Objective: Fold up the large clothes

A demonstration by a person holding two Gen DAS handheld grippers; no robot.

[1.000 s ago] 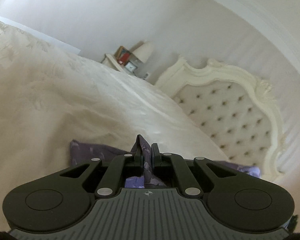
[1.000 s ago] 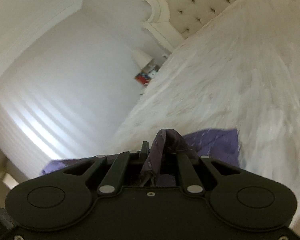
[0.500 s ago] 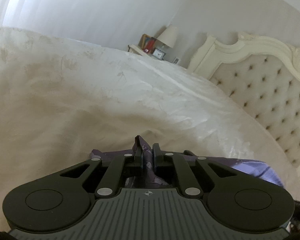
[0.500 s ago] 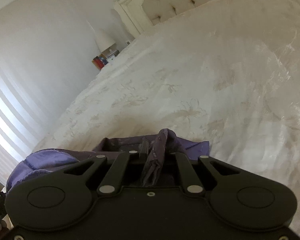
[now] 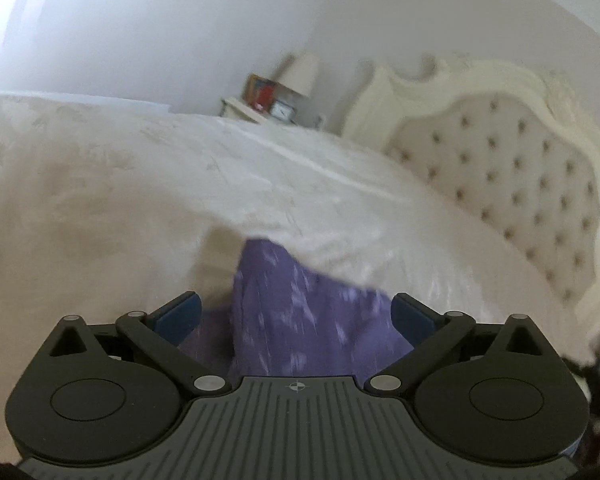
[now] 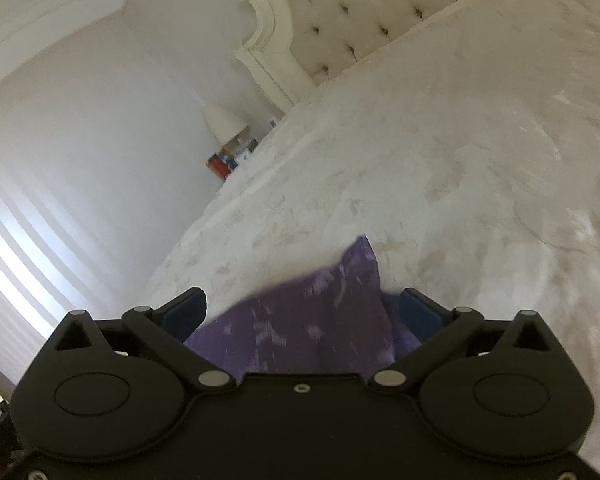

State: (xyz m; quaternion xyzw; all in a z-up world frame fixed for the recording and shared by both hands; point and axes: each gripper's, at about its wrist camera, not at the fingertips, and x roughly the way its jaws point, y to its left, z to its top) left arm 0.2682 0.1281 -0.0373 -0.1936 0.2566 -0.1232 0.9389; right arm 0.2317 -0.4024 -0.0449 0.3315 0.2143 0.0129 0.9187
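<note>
Both grippers, left (image 5: 296,312) and right (image 6: 302,308), are hanging with fingers spread apart over the purple garment (image 5: 300,312), which is lying on the bed (image 5: 100,208); folding is looking partly done.

purple garment (image 5: 300,320) with pale flecks, lying crumpled on the near part of the cream bedspread (image 5: 100,200), one corner pointing far.

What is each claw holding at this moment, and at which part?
Nothing is held. The left claw and right claw both stand wide open; the purple garment lies loose between their fingers on the bed.
</note>
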